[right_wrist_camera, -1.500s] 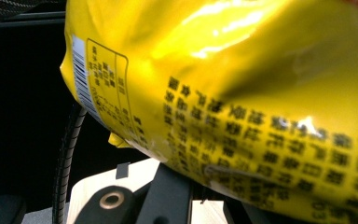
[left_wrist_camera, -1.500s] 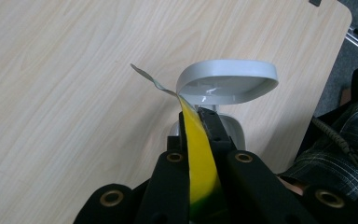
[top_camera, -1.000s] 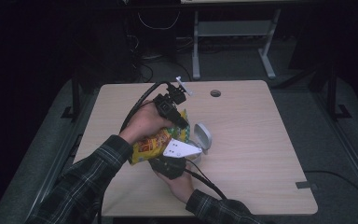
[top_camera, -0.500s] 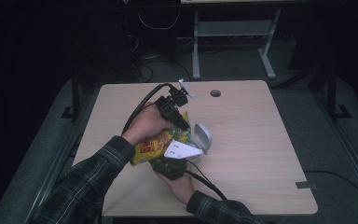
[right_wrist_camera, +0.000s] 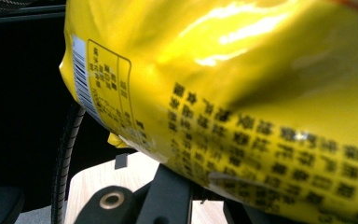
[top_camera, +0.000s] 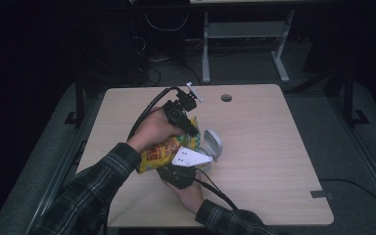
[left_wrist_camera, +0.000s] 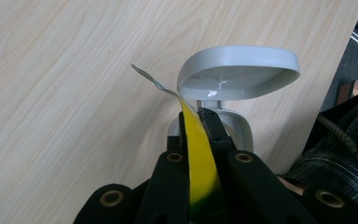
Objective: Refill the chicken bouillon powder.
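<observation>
Near edge of table: right hand w/ right gripper, grey three-cornered plate on top, pointing away from the person. Its jaws are hidden under the snack bag in the high view & behind yellow foil in the right gripper view; cannot tell if spread or pressed together. Snack bag: yellow, held above table centre-left, betw. both grippers; printed back & barcode face the right gripper's camera. Beyond: left gripper, jaws pinching the bag's top seam. Just beyond its tips: small white flip-lid bin, lid up, standing on the table. Far edge: round cable hole.
</observation>
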